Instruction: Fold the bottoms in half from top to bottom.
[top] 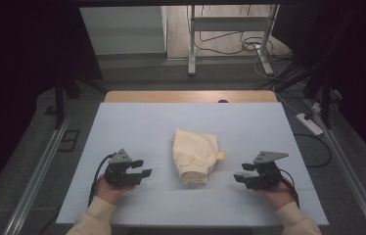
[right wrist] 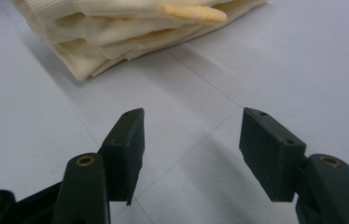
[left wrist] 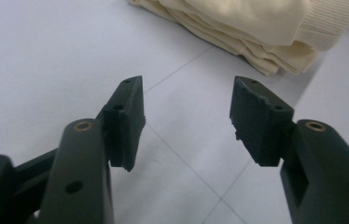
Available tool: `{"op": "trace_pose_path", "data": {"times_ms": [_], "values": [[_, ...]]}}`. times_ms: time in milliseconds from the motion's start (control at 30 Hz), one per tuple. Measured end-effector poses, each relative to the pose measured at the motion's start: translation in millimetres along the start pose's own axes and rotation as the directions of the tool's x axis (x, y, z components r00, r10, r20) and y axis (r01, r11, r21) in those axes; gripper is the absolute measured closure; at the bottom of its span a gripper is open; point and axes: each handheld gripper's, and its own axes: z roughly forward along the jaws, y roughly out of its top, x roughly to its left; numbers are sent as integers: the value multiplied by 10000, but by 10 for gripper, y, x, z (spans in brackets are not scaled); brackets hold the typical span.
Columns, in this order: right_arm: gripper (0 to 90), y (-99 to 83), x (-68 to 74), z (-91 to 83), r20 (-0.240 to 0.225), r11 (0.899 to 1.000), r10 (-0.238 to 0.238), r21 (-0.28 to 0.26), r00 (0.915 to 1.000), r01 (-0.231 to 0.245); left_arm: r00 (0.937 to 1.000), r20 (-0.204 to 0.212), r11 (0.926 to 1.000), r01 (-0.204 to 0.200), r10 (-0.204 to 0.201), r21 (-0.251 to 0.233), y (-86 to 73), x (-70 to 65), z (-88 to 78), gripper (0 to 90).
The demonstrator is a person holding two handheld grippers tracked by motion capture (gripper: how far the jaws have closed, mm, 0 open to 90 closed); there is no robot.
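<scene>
Left gripper (top: 141, 168): jaws apart, nothing between them, low over the tabletop (top: 137, 122).
Right gripper (top: 242, 172): jaws apart, nothing between them.
Folded cream cloth (top: 194, 154): lies flat on the tabletop, between the two grippers, touching neither.
Hands: one hand (top: 110, 190) holds each gripper.

folded cream garment (top: 195, 155): soft matt knit cloth, ribbed at the cuff and hem edges. table cover (top: 142, 127): smooth matt pale sheet, faintly seamed, laid over a wooden tabletop (top: 191, 96) with a satin finish at the far edge. left gripper (left wrist: 186, 116) and right gripper (right wrist: 190, 149): matt black plastic jaws, slightly rough pads, brass-coloured metal inserts.
</scene>
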Motion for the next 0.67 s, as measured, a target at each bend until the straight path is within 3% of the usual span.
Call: {"op": "trace_pose_path", "data": {"times_ms": [667], "values": [[385, -17, -23, -11, 40, 10000, 15, -2, 10000, -15, 10000, 40, 9999, -39, 39, 124, -27, 29, -28, 412]]}}
